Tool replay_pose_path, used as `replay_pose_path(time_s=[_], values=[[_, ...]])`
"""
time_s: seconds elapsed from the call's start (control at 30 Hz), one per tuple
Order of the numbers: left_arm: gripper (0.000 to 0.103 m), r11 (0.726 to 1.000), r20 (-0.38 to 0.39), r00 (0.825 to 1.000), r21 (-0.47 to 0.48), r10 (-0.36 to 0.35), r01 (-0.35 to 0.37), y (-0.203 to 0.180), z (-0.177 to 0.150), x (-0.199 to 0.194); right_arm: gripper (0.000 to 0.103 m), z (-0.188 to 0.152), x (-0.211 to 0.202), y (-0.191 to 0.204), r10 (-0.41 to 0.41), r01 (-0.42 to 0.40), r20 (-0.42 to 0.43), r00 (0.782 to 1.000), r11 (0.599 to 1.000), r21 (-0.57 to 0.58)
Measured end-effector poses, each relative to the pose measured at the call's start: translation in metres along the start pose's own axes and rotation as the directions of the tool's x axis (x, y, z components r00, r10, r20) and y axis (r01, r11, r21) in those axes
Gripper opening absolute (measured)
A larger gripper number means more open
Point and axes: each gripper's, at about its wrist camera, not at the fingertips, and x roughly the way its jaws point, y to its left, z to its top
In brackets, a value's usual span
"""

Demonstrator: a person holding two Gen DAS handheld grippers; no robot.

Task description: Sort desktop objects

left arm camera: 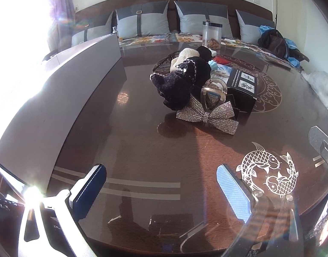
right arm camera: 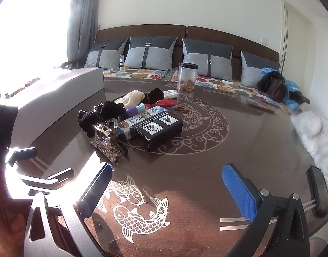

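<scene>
A heap of small things sits mid-table. In it are a black knitted glove (left arm camera: 181, 81) (right arm camera: 102, 112), a cream glove (left arm camera: 185, 56) (right arm camera: 131, 98), a rhinestone bow clip (left arm camera: 209, 115) (right arm camera: 106, 147), a clear claw hair clip (left arm camera: 214, 93), a black box (left arm camera: 243, 87) (right arm camera: 157, 128), a blue-white packet (right arm camera: 131, 124) and a red packet (right arm camera: 167, 102). My left gripper (left arm camera: 161, 188) hovers open over the near table, short of the bow. My right gripper (right arm camera: 168, 190) is open above the fish inlay (right arm camera: 136, 205), nothing between its fingers.
A long grey box (left arm camera: 63, 85) (right arm camera: 57, 92) stands along the table's left side. A clear jar (left arm camera: 211, 34) (right arm camera: 187, 76) is at the far edge. Behind it runs a sofa with cushions (right arm camera: 151, 52). Something white and furry (right arm camera: 316, 137) lies at the right.
</scene>
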Motion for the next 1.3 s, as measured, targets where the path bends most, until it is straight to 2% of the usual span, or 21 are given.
replay_pose_path(time_s=[0.63, 1.3], values=[[0.103, 0.999, -0.062, 0.997, 0.016, 0.04, -0.039, 0.0, -0.006, 0.016, 0.103, -0.003, 0.009, -0.003, 0.01, -0.009, -0.033, 0.999, 1.0, 0.024], [0.103, 0.998, -0.072, 0.997, -0.061, -0.036, 0.032, 0.012, -0.008, 0.023, 0.103, -0.009, 0.024, -0.004, 0.015, -0.012, -0.099, 0.995, 0.999, 0.033]])
